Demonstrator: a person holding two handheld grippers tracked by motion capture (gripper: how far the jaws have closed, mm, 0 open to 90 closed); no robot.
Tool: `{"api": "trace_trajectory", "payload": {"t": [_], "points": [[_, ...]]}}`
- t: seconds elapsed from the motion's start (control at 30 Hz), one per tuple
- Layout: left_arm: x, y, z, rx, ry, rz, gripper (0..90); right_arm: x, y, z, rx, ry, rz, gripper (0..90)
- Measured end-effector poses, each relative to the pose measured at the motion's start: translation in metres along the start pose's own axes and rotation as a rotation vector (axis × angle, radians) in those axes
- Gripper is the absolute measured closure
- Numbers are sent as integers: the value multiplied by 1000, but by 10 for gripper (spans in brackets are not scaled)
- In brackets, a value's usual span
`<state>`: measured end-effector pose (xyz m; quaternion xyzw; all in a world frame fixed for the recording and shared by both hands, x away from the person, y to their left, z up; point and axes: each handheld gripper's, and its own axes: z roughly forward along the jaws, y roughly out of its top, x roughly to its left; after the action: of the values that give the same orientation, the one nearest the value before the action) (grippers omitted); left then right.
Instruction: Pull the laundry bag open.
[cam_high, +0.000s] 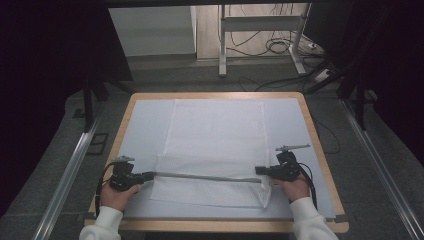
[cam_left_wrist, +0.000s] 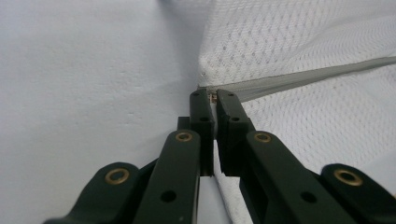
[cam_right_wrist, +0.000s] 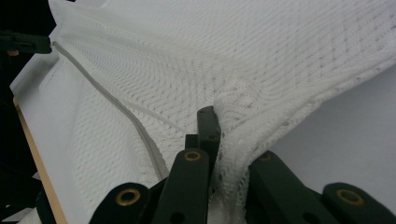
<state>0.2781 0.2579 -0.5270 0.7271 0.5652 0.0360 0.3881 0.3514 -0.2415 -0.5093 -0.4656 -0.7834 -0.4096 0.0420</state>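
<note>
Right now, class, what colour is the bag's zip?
Grey, against the white mesh bag; the zip shows best in the left gripper view.

White mesh bag (cam_high: 215, 145), fine honeycomb weave, grey zipper strip (cam_high: 205, 176) across it. Surface (cam_high: 145, 125) pale blue-grey with light wood edge. Both tools black with brass rivets: left tool (cam_left_wrist: 214, 99), right tool (cam_right_wrist: 219, 116). White sleeves (cam_high: 102, 225). Grey carpet floor (cam_high: 50, 165).

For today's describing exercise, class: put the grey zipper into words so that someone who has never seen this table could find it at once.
Start at the wooden-edged table and its white cover, on which a white mesh bag lies. Near the bag's front edge a thin grey zipper runs straight between the left hand-held gripper and the right hand-held gripper. It is the one grey line on the white.
</note>
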Motion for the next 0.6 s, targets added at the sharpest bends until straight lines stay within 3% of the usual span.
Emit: {"api": "trace_trajectory", "payload": {"t": [0.07,0.2,0.33,0.43,0.6], "points": [[-3,-1,-1,-26,10,13,849,0,1,-1,-3,1,2,878],[-7,-3,-8,-69,31,34,681,1,1,-5,-16,-28,-20,794],[-17,0,-14,-145,60,82,458,4,0,-10,-29,-81,-45,543],[-26,7,-14,-167,71,132,326,6,-1,-18,-50,-144,-51,352],[-35,19,-12,-188,68,177,276,5,-7,-43,-123,-253,-79,258]]}}
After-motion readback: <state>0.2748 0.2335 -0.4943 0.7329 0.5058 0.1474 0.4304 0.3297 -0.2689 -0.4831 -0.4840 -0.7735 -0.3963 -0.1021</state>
